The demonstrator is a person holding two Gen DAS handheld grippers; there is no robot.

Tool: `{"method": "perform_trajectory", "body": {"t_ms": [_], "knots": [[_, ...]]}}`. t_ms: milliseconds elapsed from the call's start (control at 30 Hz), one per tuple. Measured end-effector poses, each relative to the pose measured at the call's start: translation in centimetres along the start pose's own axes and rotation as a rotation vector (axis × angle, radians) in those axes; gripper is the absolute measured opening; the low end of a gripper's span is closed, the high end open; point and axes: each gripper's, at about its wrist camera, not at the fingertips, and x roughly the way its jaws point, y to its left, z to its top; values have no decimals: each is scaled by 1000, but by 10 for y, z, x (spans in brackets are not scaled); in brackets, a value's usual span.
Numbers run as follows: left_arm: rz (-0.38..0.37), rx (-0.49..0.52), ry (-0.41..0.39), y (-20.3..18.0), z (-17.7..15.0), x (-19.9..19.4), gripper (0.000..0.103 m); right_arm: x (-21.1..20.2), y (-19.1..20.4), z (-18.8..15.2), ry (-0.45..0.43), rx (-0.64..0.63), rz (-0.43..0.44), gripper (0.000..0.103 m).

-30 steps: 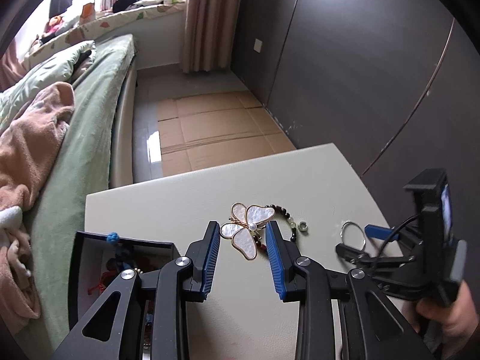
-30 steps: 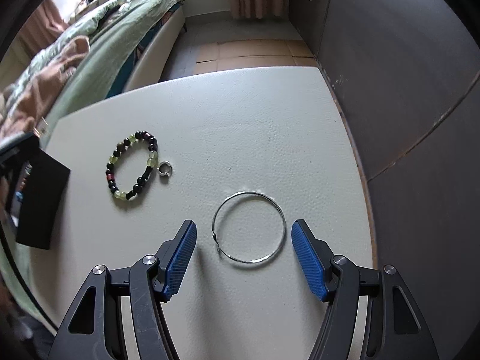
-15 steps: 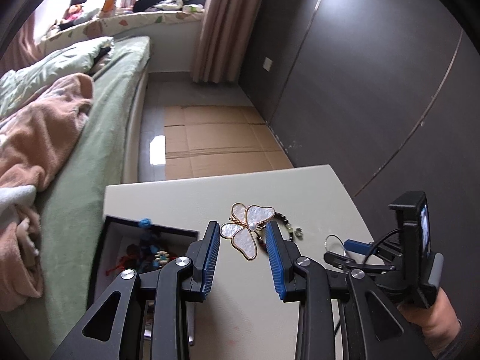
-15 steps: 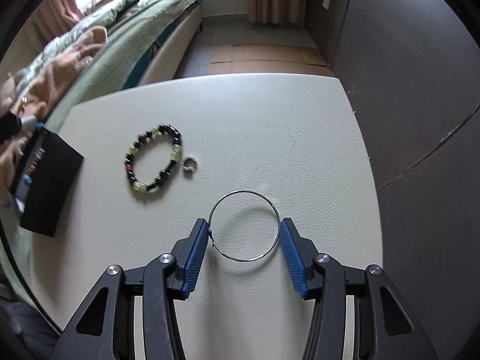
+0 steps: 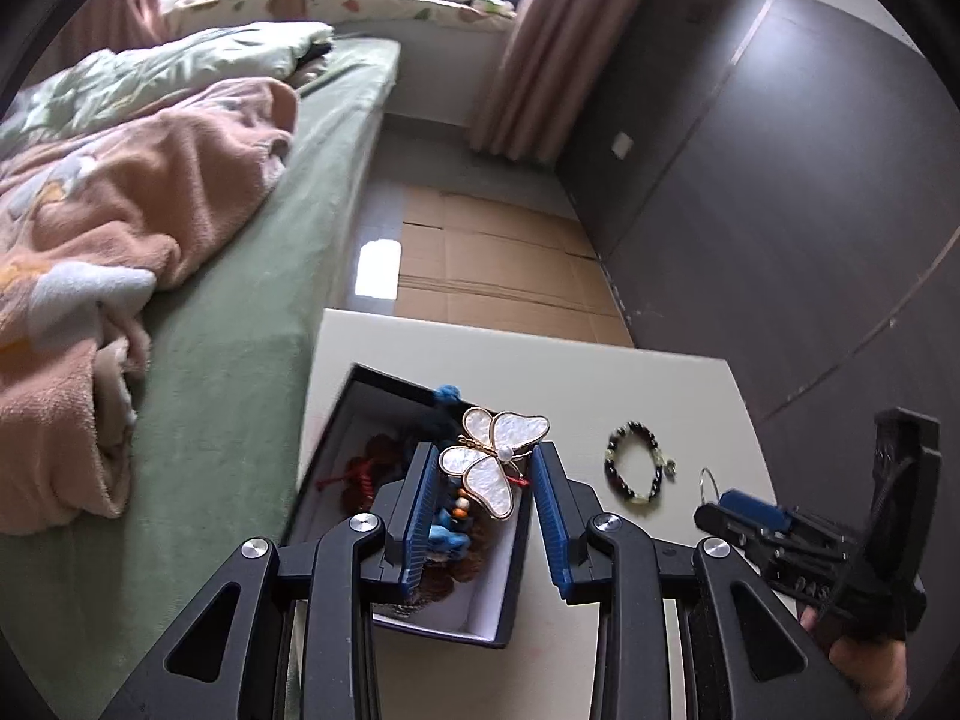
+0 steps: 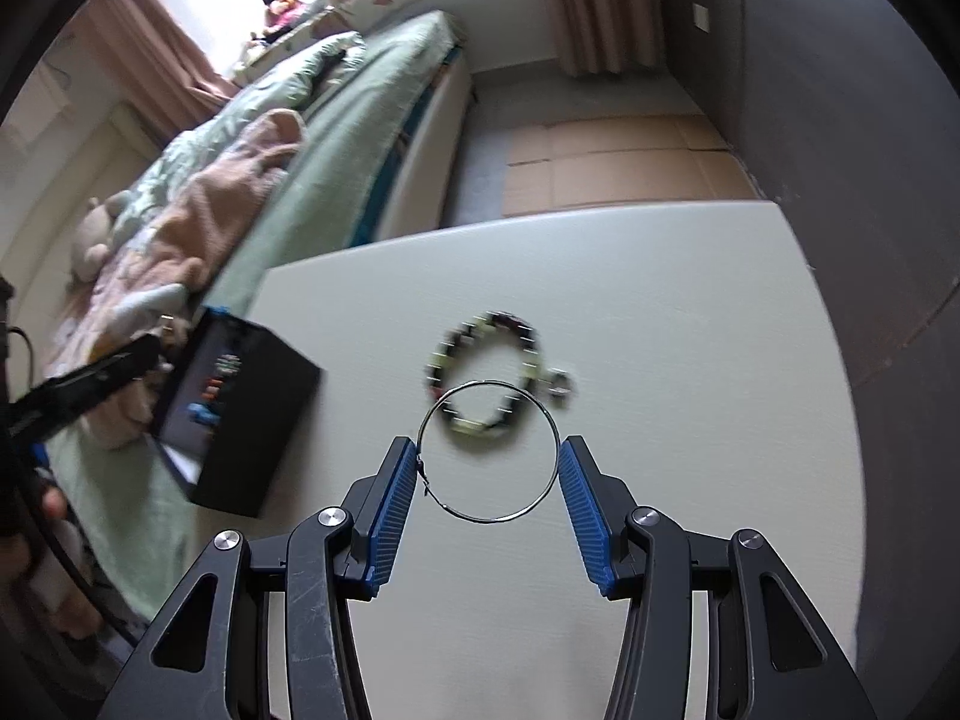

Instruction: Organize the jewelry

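My left gripper [image 5: 485, 471] is clamped on a gold-rimmed butterfly brooch with white mother-of-pearl wings [image 5: 493, 457], which sits between its two blue ribbed pads and hangs above the open dark blue jewelry box [image 5: 501, 618]. Inside this box I see a heap of beads and cords, blue, orange and red. My right gripper [image 6: 487, 479] is closed on a thin silver wire hoop [image 6: 542, 494], each blue pad touching one side of the ring; I cannot tell if the hoop is off the table. Just behind the hoop, on the pale cream table [image 6: 690, 312], lies a bracelet of black and light green beads [image 6: 483, 377], a little blurred in the right view, and a small silver ring [image 6: 559, 385] lies just beside it on the right. The box stands near the left edge of the table. Beyond the table are flat brown cardboard sheets [image 5: 498, 264] on the floor, a green bed [image 5: 240, 324] with a pink blanket [image 5: 120, 192], and a dark grey wall [image 5: 780, 192].
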Motion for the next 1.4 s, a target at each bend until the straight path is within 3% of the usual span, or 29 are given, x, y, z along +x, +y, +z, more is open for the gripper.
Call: {"method": "perform_trajectory", "body": {"t_ms": [67, 133, 200, 467, 700, 900, 1000, 1067, 1100, 1133, 1400], "knots": [[-9, -21, -11, 2, 2, -2, 46, 0, 10, 2, -9, 1, 30, 50], [-31, -40, -25, 5, 2, -5, 87, 0, 21, 6, -25, 1, 68, 50], [-55, -63, -45, 9, 3, -9, 95, -1, 29, 8, -41, -1, 105, 50], [-7, -159, -105, 38, 5, -26, 95, -1, 68, 14, -93, -19, 269, 50], [34, -224, -110, 66, 2, -31, 95, 7, 92, 16, -91, -11, 376, 50], [49, -253, -106, 78, 2, -33, 95, 19, 105, 20, -85, 29, 444, 50], [70, -219, -113, 75, 3, -35, 95, 30, 105, 22, -45, 81, 497, 52], [60, -217, -95, 74, 1, -31, 95, 36, 103, 22, -18, 117, 515, 68], [40, -224, -81, 73, 1, -28, 95, 36, 101, 23, -20, 128, 506, 84], [28, -227, -74, 73, 1, -27, 95, 35, 100, 22, -26, 130, 494, 93], [8, -154, -68, 50, -1, -25, 95, 3, 71, 17, -66, 132, 391, 94]]}}
